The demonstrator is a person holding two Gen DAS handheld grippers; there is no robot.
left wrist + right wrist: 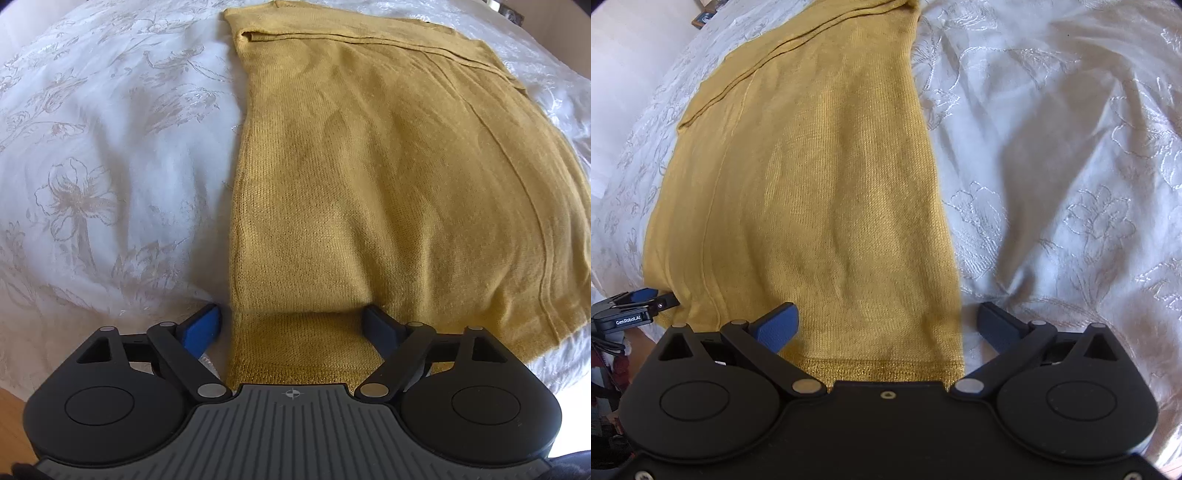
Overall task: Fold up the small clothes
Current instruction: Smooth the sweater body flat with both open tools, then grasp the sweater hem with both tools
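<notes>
The mustard knit garment [369, 184] lies flat on the white embroidered bedspread [92, 147], already folded lengthwise; it should handle light, soft and floppy, so take it by its ribbed hem [886, 369]. Your left tongs [293, 325] and right tongs [886, 325] both gape wide at that hem, gripping nothing.

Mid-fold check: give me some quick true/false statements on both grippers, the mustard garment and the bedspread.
1. The left gripper is clamped shut on the mustard garment. False: its jaws are open, straddling the near hem.
2. The right gripper is open. True.
3. The garment hangs in the air. False: it lies flat on the white floral bedspread.
4. The garment's sides are folded inward. True.
</notes>
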